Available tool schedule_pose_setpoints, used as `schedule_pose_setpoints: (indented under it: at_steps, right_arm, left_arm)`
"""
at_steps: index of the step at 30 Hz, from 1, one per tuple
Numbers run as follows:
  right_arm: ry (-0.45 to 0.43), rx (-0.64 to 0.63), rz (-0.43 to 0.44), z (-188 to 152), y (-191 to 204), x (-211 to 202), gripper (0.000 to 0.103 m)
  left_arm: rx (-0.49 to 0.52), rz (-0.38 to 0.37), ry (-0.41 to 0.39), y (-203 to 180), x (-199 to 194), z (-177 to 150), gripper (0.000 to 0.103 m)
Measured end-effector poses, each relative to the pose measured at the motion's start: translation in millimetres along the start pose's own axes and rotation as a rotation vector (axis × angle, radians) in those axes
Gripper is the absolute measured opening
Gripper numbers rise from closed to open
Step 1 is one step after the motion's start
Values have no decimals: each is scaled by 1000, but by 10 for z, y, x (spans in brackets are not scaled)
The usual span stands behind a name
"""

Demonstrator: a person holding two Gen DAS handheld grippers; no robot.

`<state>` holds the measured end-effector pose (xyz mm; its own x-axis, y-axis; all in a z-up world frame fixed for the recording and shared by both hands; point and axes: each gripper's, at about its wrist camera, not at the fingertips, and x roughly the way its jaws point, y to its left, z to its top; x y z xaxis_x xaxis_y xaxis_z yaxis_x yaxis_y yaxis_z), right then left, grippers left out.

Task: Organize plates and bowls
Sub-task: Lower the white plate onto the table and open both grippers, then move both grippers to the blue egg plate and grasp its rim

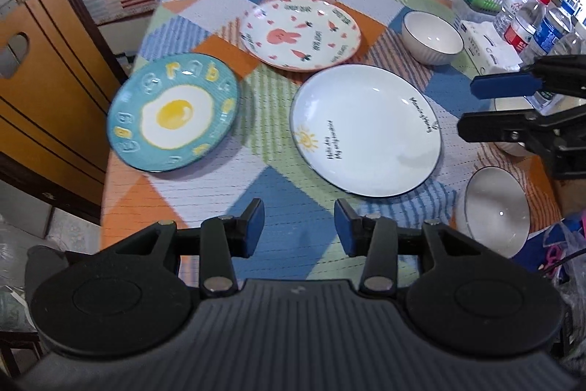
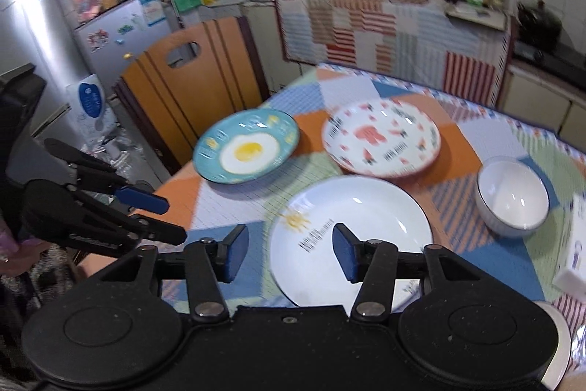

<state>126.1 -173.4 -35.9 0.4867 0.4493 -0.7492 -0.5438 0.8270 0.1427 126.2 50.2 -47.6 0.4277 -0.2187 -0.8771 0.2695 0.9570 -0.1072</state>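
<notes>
Three plates lie on the patchwork tablecloth (image 1: 205, 193): a blue fried-egg plate (image 1: 172, 114) (image 2: 245, 147) at left, a rabbit-print plate (image 1: 300, 32) (image 2: 381, 138) at the back, and a white sun plate (image 1: 366, 131) (image 2: 366, 204) in the middle. One white bowl (image 1: 432, 37) (image 2: 512, 195) stands at back right and another bowl (image 1: 498, 211) at the near right edge. My left gripper (image 1: 300, 226) (image 2: 157, 215) hovers open above the cloth, holding nothing. My right gripper (image 2: 289, 251) (image 1: 472, 105) is open over the white plate's near rim, also holding nothing.
An orange wooden chair (image 1: 44, 79) (image 2: 190, 79) stands against the table's left side. Water bottles (image 1: 527, 24) and a tissue pack (image 1: 487, 46) crowd the back right corner. A third bowl (image 1: 512, 105) is partly hidden behind the right gripper. A fridge (image 2: 110, 35) stands beyond the chair.
</notes>
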Motion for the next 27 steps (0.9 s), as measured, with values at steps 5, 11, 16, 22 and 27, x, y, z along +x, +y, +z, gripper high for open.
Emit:
schedule_pose_setpoints:
  at_steps: [5,11,16,22,27]
  right_arm:
    - [-38,-73,0,145,302,-63,68]
    - [-130,-137,0,281,569,13,87]
    - [-256,-178,-29,356,706,195,91]
    - [-295,-116,20,473,621,667,97]
    - [-227,60,62,550,516,1050,97]
  left_arm:
    - [-22,23,-43,282,-196,-8,58]
    - [-79,104,-102,753,-278,-12,84]
    - [-99,161,-137,1084,-102,4,88]
    - [-70,130,-196,1350,215,76,90]
    - [-95,116,-170,1538,507,231,90]
